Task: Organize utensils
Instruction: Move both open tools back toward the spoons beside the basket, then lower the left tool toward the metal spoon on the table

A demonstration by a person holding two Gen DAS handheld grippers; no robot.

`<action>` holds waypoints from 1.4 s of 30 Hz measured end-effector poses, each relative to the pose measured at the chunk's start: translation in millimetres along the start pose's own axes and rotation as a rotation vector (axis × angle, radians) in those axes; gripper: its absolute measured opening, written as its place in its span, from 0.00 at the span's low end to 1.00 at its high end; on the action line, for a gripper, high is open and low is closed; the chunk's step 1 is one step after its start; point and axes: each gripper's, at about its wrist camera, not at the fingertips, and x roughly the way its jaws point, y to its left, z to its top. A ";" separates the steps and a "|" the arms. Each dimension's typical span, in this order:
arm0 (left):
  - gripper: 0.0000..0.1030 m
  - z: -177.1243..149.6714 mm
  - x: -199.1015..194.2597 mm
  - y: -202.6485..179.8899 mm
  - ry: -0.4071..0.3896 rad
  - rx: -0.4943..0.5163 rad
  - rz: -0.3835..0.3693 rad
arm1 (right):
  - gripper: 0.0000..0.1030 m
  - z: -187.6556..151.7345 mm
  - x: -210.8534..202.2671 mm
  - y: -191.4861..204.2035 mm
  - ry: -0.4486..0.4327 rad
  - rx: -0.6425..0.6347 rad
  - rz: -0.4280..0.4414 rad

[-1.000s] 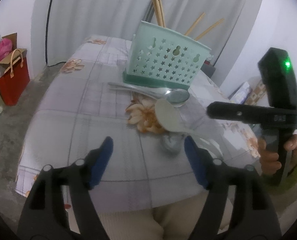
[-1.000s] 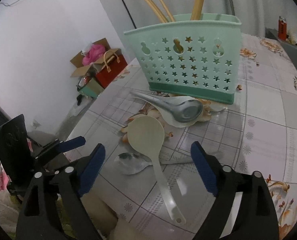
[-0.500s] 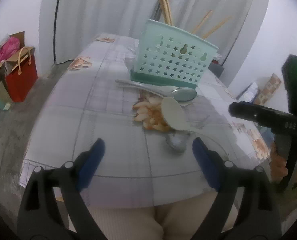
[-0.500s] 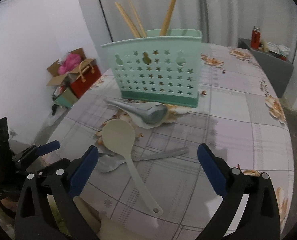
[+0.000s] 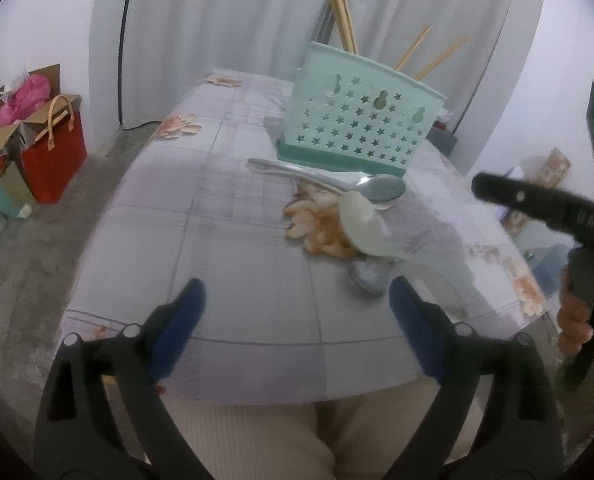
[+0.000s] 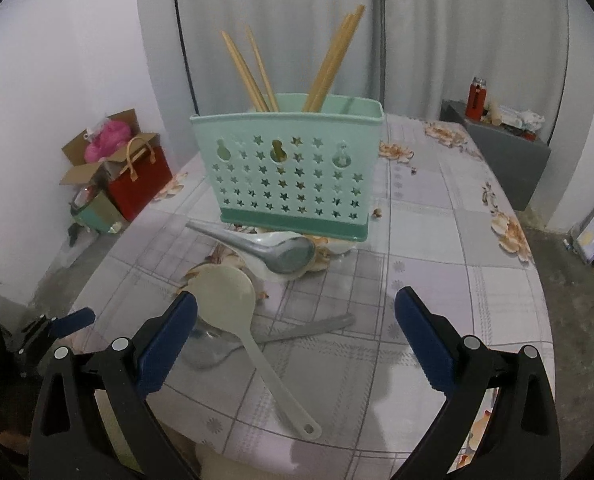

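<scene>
1. Your left gripper point(image 5: 297, 300) hangs over the near edge of the table point(image 5: 157, 240), well short of the green holder point(image 5: 361, 128). Its jaws have just been opening and now stand wide, with nothing between them.
2. Your right gripper point(image 6: 297, 320) also sits on the near side of the green holder point(image 6: 289, 172), pointing down at the table point(image 6: 457, 280). Its jaws have just been opening too, are spread as wide as they go and grip nothing; the utensils lie on the cloth beyond the blue pads.
3. Your right hand point(image 5: 573, 316) shows at the right edge of the left wrist view, wrapped round the black handle.
4. Nearest to you, in front of the holder, lies the cream plastic ladle point(image 6: 227, 300), bowl toward the holder and handle running back to the table edge.
5. Under the ladle's bowl lies a small metal spoon point(image 6: 205, 346); its handle crosses beneath the ladle's handle and points right.
6. Closer to the holder, a large metal spoon point(image 6: 285, 256) rests in a white scoop point(image 6: 273, 274), just before the holder's dark green base.
7. The holder stands upright on the table with wooden chopsticks point(image 6: 329, 68) leaning out of it.
8. Left of the holder, on the floor, a red bag point(image 6: 141, 184) stands beside a cardboard box point(image 6: 97, 152).
</scene>
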 end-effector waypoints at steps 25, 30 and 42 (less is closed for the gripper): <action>0.87 2.0 -22.9 19.2 -0.043 -0.057 -0.032 | 0.94 16.9 -27.7 53.7 -0.149 -0.045 -0.152; 0.92 1.2 -26.2 32.9 -0.087 -0.123 0.002 | 0.94 15.7 -34.8 44.6 -0.181 -0.015 -0.138; 0.92 4.2 -12.2 33.6 -0.112 -0.168 0.001 | 0.94 1.4 -10.2 6.3 -0.171 0.019 -0.026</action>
